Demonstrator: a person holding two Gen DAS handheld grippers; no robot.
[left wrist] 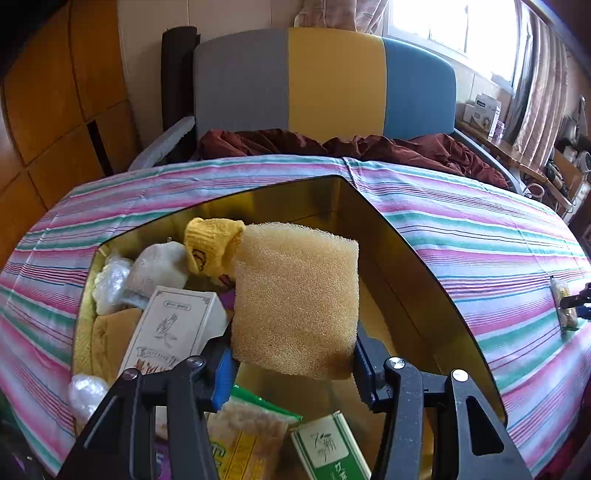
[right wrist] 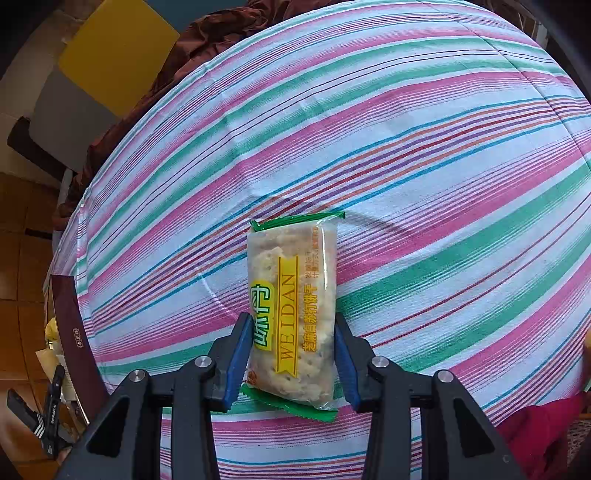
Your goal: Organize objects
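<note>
Left hand-held gripper (left wrist: 293, 363) clamped on sponge (left wrist: 297, 299) over gold box (left wrist: 424, 258); right hand-held gripper (right wrist: 290, 363) clamped on cracker pkt (right wrist: 293, 310). Next: drop sponge at box's 3 o'clock gap.

tricolour chair (left wrist: 325, 81), bright window (left wrist: 454, 33), wood panelling (left wrist: 55, 92).

Tan sponge (left wrist: 297, 295) above box (left wrist: 373, 206), cracker packet (right wrist: 293, 314)

"WEIDAN" in orange capitals on yellow ribbon, cracker packet (right wrist: 293, 314); Chinese characters beside it, green-yellow and orange. Print on white carton (left wrist: 173, 326) and green-white box (left wrist: 328, 448) unreadable.
</note>
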